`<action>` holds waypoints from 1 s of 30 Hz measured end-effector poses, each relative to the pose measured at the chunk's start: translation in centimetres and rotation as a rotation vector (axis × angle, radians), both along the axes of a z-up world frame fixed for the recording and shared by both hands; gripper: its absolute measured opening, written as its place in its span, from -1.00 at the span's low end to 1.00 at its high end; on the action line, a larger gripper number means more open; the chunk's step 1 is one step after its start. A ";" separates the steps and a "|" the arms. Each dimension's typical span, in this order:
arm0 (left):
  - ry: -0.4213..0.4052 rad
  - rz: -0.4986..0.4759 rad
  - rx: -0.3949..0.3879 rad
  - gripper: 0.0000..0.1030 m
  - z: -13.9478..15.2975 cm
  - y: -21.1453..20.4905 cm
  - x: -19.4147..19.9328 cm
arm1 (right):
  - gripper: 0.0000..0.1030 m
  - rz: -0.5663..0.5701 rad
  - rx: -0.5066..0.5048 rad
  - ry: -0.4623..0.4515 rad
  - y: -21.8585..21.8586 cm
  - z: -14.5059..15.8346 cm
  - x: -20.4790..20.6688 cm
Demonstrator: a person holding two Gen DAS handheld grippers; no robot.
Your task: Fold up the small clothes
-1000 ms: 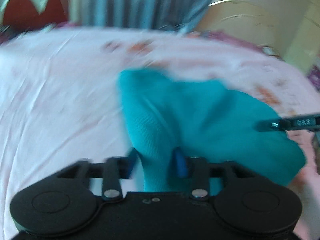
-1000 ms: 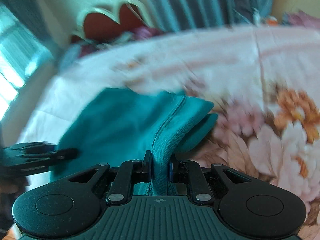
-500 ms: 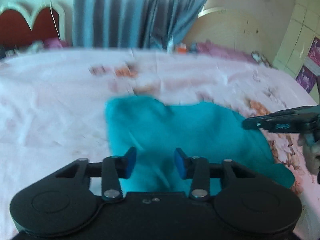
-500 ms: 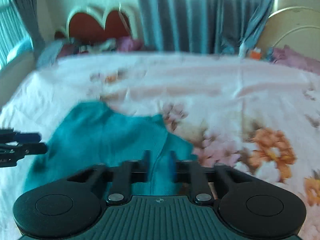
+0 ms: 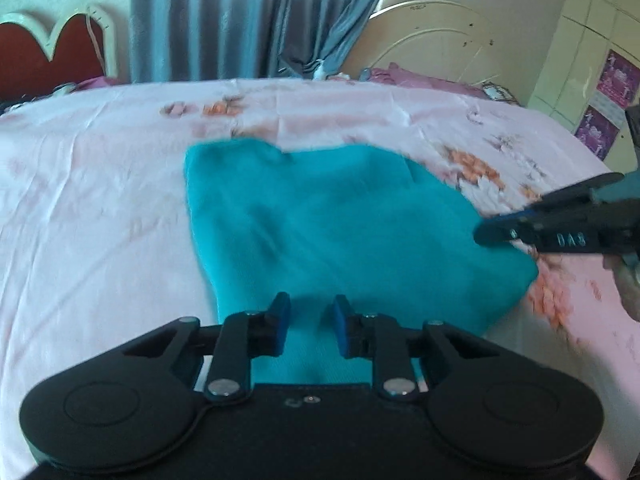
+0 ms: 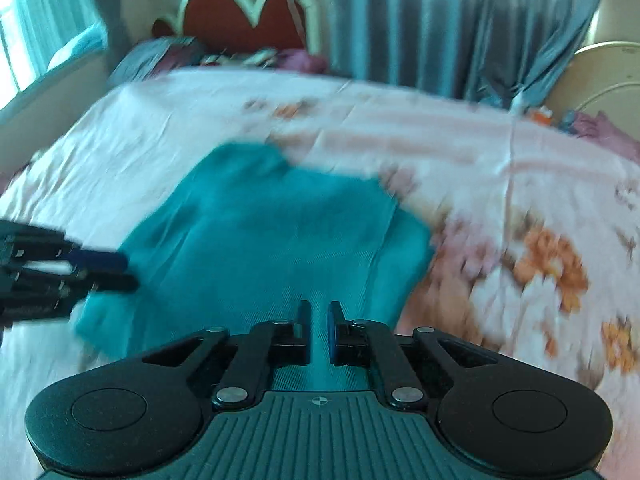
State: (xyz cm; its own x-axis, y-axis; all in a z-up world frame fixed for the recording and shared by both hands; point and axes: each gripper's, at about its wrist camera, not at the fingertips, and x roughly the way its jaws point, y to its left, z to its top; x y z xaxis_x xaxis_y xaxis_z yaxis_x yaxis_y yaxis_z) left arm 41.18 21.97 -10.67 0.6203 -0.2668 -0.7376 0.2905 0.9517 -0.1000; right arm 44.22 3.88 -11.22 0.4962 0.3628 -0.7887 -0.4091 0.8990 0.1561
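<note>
A bed [image 5: 100, 208] with a pink flowered sheet fills the room, grey-blue curtains [image 5: 240, 20] and a red headboard [image 6: 244, 20] behind it. The left gripper [image 5: 308, 322] has its jaws closing, a gap between them, with nothing pinched; the teal garment [image 5: 340, 220] lies flat below. The right gripper [image 6: 318, 330] has its jaws nearly pressed together, with nothing visibly pinched, above the garment's near edge. The garment lies folded near the middle of the bed, towards its near edge.
</note>
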 end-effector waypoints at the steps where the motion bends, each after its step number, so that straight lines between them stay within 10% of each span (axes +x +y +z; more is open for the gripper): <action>1: 0.008 0.015 0.011 -0.61 -0.5 0.0 -0.4 | -0.88 -0.006 -0.037 0.022 0.1 -1.1 -0.3; 11: 0.026 0.109 0.029 -0.61 -1.7 -0.5 -2.2 | -0.91 -0.083 -0.003 0.040 -0.4 -3.2 0.2; 30: -0.102 0.190 0.039 -0.45 5.0 -6.2 -11.5 | -0.90 -0.182 0.162 -0.059 -6.5 5.8 -11.6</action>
